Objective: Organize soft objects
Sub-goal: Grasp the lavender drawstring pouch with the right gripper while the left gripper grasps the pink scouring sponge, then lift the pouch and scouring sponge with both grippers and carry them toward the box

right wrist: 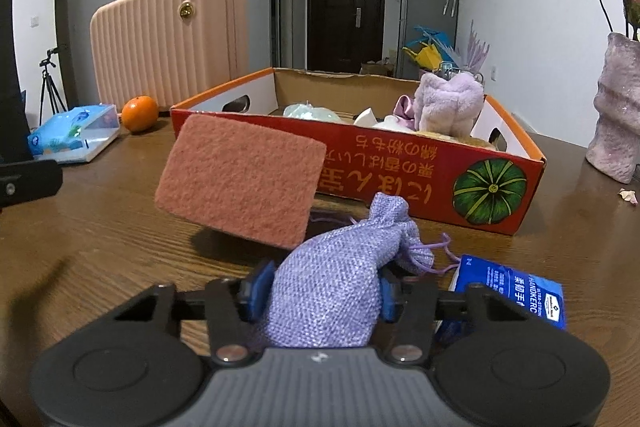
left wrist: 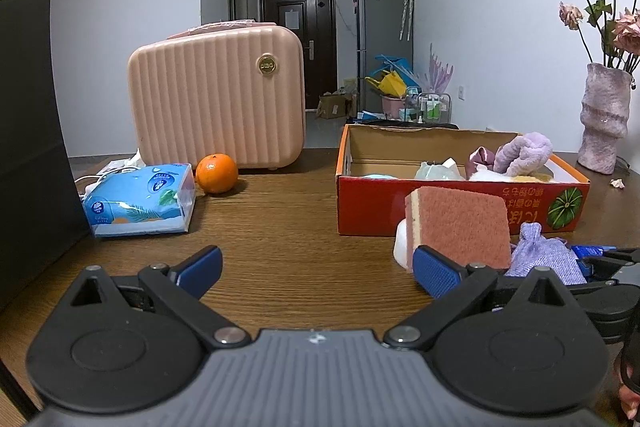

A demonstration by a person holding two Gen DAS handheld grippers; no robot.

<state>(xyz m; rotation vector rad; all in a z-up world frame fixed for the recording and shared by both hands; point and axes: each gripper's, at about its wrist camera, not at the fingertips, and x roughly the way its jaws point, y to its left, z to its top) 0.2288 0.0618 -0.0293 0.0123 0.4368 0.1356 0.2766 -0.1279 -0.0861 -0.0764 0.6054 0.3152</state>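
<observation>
Between the right gripper's (right wrist: pixel 320 297) blue pads sits a lilac drawstring pouch (right wrist: pixel 336 283) — pinched, low over the wooden table (right wrist: pixel 100 227), just in front of the red cardboard box (right wrist: pixel 400 183). Pink sponge (right wrist: pixel 240 183) leans beside it; blue tissue pkt (right wrist: pixel 516 291) to its right. Left gripper (left wrist: pixel 316 271) spread wide — nothing in it.

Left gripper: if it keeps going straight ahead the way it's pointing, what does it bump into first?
Probably just the bare wooden table. The left gripper is open and tilts down at empty tabletop, between the tissue pack and the sponge. Depth is hard to judge here.
</observation>
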